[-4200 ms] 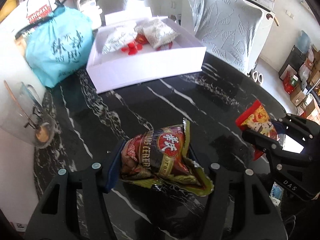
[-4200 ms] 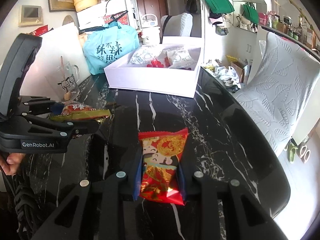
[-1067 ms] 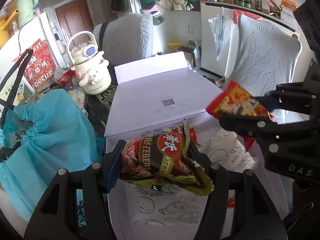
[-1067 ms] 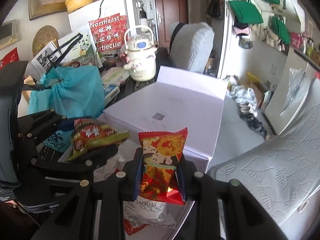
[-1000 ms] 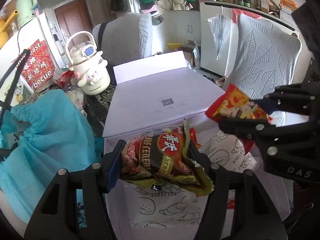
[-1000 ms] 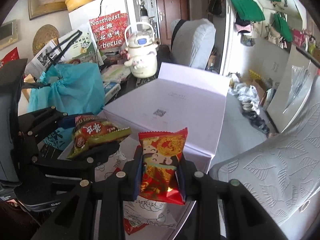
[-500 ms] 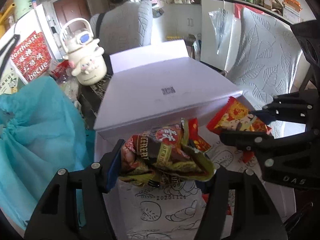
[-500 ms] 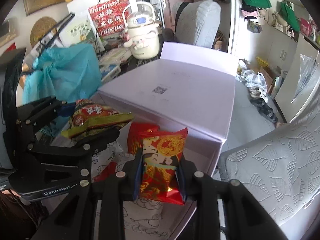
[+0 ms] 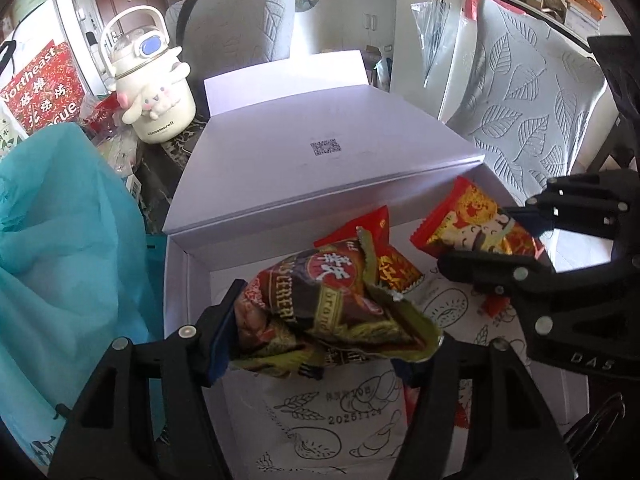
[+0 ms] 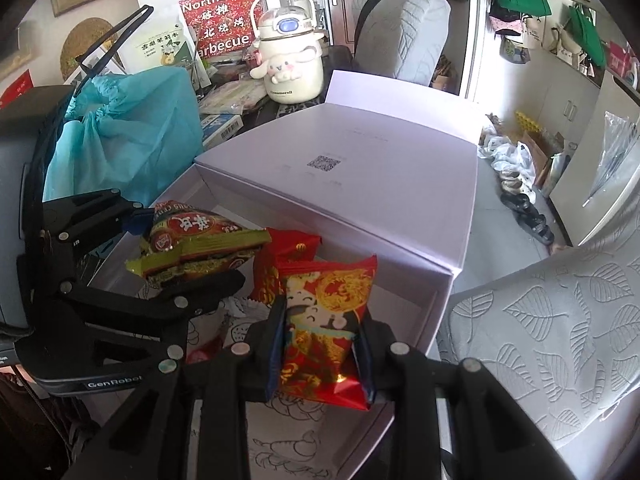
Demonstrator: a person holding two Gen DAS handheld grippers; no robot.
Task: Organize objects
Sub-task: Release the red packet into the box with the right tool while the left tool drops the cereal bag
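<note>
My left gripper point(image 9: 316, 356) is shut on a brown and green cereal packet point(image 9: 320, 300), held just above the inside of the open white box point(image 9: 184, 280). The packet also shows in the right wrist view point(image 10: 192, 240). My right gripper point(image 10: 320, 360) is shut on a red snack packet point(image 10: 324, 320), also held over the box point(image 10: 440, 304); it shows in the left wrist view point(image 9: 476, 228) at the right. White printed bags point(image 9: 320, 432) and a red packet point(image 9: 384, 252) lie in the box.
The box lid point(image 9: 320, 152) stands open behind. A teal bag point(image 9: 60, 240) sits left of the box. A white cartoon kettle point(image 9: 152, 92) stands behind it. A grey leaf-pattern chair point(image 10: 560, 340) is right of the box.
Both grippers have moved from the black table over to the box and have come down into it, each still holding its packet.
</note>
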